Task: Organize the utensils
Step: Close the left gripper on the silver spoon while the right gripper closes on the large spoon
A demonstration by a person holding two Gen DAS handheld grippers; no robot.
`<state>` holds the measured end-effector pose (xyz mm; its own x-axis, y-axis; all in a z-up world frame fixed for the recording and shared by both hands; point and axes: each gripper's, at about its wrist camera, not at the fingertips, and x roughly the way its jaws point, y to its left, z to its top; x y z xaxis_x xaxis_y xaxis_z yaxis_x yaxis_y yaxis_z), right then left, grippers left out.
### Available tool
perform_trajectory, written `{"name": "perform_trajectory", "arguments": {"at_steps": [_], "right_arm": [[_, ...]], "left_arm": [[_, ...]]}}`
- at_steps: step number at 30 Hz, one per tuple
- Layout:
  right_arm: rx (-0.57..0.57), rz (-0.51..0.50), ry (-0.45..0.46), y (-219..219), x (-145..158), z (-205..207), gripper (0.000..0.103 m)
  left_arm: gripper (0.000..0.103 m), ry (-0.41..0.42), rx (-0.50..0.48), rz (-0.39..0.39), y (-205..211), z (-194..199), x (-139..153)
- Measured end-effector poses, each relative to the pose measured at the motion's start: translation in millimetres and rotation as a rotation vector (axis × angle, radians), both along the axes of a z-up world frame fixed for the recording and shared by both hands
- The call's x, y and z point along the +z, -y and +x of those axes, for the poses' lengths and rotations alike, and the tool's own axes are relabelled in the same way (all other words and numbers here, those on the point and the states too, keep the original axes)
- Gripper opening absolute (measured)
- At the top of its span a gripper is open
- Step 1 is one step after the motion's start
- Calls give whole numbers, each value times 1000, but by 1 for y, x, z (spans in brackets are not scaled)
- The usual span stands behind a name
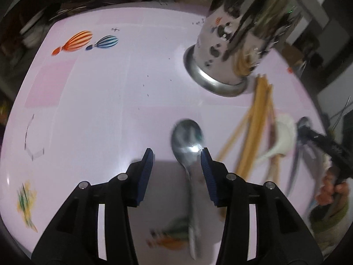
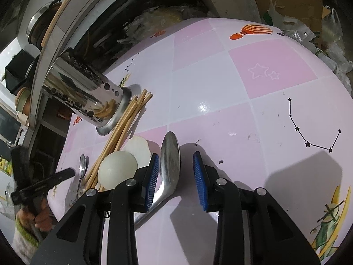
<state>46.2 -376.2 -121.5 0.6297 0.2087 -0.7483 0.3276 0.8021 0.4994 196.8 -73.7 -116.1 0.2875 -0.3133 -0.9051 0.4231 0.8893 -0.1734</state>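
Note:
A steel utensil holder (image 1: 229, 50) stands on the pink table; in the right wrist view it (image 2: 88, 92) sits at the left. Wooden chopsticks (image 1: 256, 123) (image 2: 123, 121) lie beside its base. In the left wrist view a metal spoon (image 1: 187, 141) lies on the table between the open jaws of my left gripper (image 1: 176, 154), untouched. In the right wrist view a larger metal spoon (image 2: 169, 154) lies between the open jaws of my right gripper (image 2: 175, 159), close to the left pad. Two white ceramic spoons (image 2: 119, 167) (image 1: 282, 134) lie next to the chopsticks. A small metal spoon (image 2: 82, 167) lies left of them.
The table (image 2: 220, 84) has a pink tiled cover with balloon and star prints. Clutter, plastic bags and cardboard (image 2: 304, 4) sit beyond its far edge. A cabinet frame (image 2: 44, 50) stands behind the holder. My left gripper (image 2: 42, 183) shows in the right wrist view.

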Motion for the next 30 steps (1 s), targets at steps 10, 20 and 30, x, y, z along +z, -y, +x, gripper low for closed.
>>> {"name": "perform_trajectory", "arguments": {"at_steps": [10, 20, 30], "right_arm": [[-6, -13, -4, 0, 0, 3, 32], [-6, -15, -2, 0, 0, 4, 32], [-7, -22, -1, 1, 2, 4, 32]], "left_arm": [[40, 42, -107, 68, 22, 24, -2], [22, 102, -161, 126, 43, 7, 0], [7, 132, -169, 128, 45, -6, 7]]}}
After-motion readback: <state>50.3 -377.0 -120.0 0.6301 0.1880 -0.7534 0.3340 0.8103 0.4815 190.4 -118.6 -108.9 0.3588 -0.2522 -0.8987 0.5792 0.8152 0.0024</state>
